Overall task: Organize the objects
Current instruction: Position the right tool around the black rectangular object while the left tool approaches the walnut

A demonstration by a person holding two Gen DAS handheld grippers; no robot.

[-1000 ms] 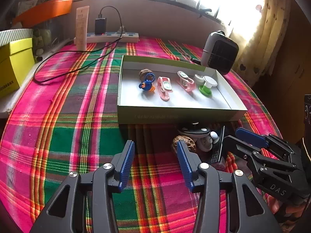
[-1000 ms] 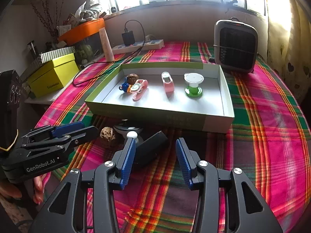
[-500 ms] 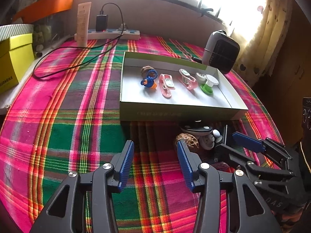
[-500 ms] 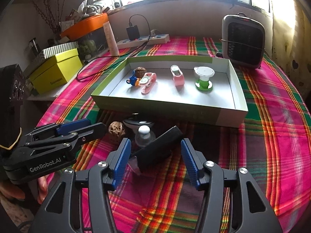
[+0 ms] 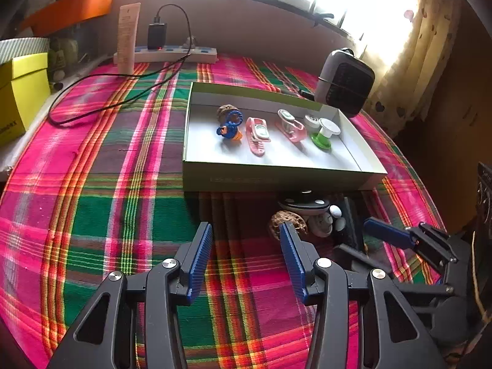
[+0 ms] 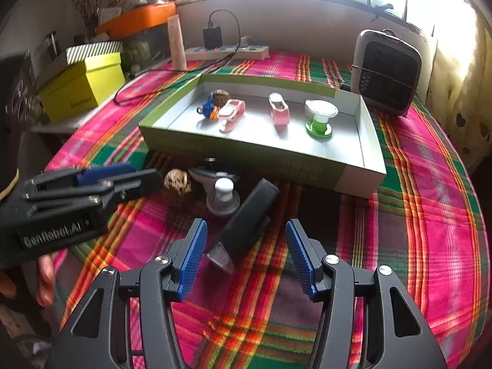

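Observation:
A green-rimmed box (image 5: 276,178) (image 6: 307,166) on the plaid table holds a blue-orange toy, two pink clips (image 6: 278,110) and a green-white spool (image 6: 319,117). In front of it lie a walnut (image 6: 176,180) (image 5: 287,223), a grey knob piece (image 6: 223,196) and a black bar (image 6: 249,221). My right gripper (image 6: 246,258) is open, its fingers on either side of the bar's near end. My left gripper (image 5: 246,261) is open and empty, with the walnut just beyond its right finger.
A grey heater (image 6: 386,70) stands behind the box at the right. A power strip (image 5: 172,55) with a black cable, a yellow box (image 6: 83,84) and an orange tray (image 6: 138,18) line the back left.
My right gripper has moved forward so its fingers now flank the black bar's near end. My left gripper has edged closer to the walnut. Both stay open.

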